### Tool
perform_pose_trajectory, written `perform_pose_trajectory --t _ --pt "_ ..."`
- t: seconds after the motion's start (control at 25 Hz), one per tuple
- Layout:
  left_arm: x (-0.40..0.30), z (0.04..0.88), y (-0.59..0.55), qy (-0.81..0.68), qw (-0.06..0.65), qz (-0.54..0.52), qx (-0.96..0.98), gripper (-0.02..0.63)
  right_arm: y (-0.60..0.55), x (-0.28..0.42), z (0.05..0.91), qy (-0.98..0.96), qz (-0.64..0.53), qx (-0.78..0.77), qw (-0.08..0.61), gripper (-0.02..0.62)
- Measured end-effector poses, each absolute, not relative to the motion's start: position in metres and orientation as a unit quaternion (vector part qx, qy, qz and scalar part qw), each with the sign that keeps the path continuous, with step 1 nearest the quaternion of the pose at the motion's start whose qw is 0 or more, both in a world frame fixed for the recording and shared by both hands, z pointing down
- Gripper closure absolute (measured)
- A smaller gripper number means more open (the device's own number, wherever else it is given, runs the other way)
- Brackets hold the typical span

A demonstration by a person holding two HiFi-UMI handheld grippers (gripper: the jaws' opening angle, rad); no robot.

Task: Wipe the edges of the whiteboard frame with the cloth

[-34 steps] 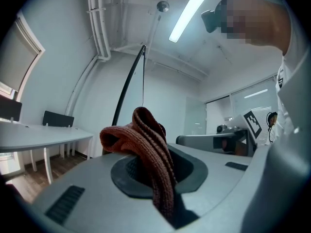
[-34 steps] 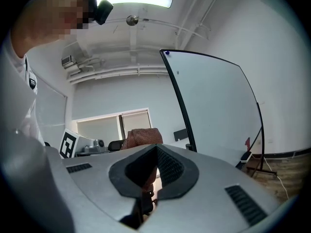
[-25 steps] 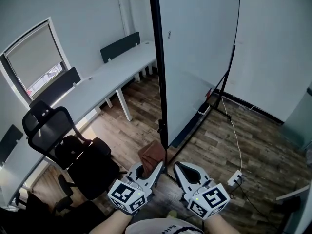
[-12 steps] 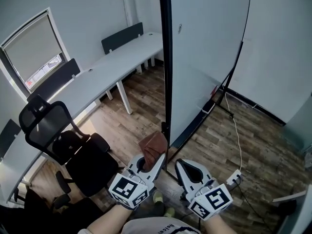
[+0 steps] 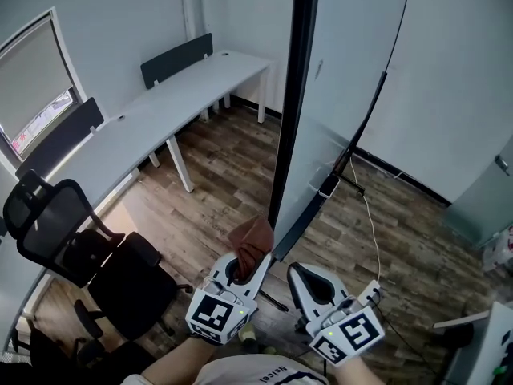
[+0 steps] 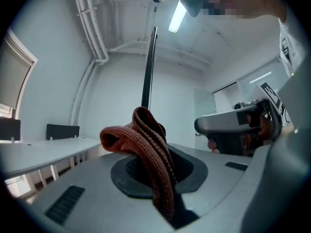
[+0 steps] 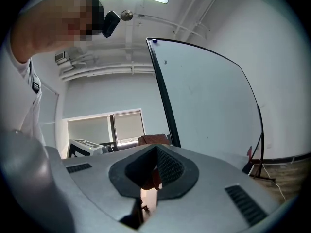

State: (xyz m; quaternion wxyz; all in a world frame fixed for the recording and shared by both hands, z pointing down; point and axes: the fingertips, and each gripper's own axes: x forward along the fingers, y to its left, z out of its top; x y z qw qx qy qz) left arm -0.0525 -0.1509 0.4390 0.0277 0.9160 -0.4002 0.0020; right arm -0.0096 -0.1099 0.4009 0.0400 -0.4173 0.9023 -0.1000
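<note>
Office room, wood-plank floor [image 5: 216, 175], grey-white walls.

- Cloth [image 5: 251, 243]: rust-brown, knitted and bunched. It is clamped in the left claw [image 5: 244, 269], with its folds standing up out of the jaws. It sits just beside the lower end of the whiteboard frame [image 5: 292, 95]. Whether it touches the frame cannot be told.
- Change over the last second: the cloth has come up and in toward the frame's near vertical edge. The head view has swung round, so the black edge now runs tall down the middle of the picture. In the left gripper view the same edge [image 6: 148, 67] rises directly behind the cloth [image 6: 146, 144].
- Judgement: this is the approach step. The cloth is lined up on the edge, and no wiping stroke shows yet.
- Right claw [image 5: 311, 283]: jaws together at the tips with nothing between them. It is held low, to the right of the left claw and apart from the frame.
- Whiteboard [image 5: 353, 70]: a freestanding panel with its face blank.
- Table [image 5: 176, 103]: long and white, along the left wall, well apart from the board.
- Office chair [image 5: 72, 231]: black mesh, now nearer the left border of the view.
</note>
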Motion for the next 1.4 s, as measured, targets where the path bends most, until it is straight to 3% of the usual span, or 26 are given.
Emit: perform_pose_trajectory --t 0.44,1.4 --pt "-0.035 0.440 -0.185 -0.386 0.023 0.006 0.922 0.545 -0.145 0.000 0.401 0.900 -0.104 -0.421 0.036 0.592" --pt "-0.028 0.329 -0.191 -0.376 -0.027 -0.045 0.925 0.545 -0.197 0.004 0.314 0.946 -0.049 -0.311 0.080 0.592"
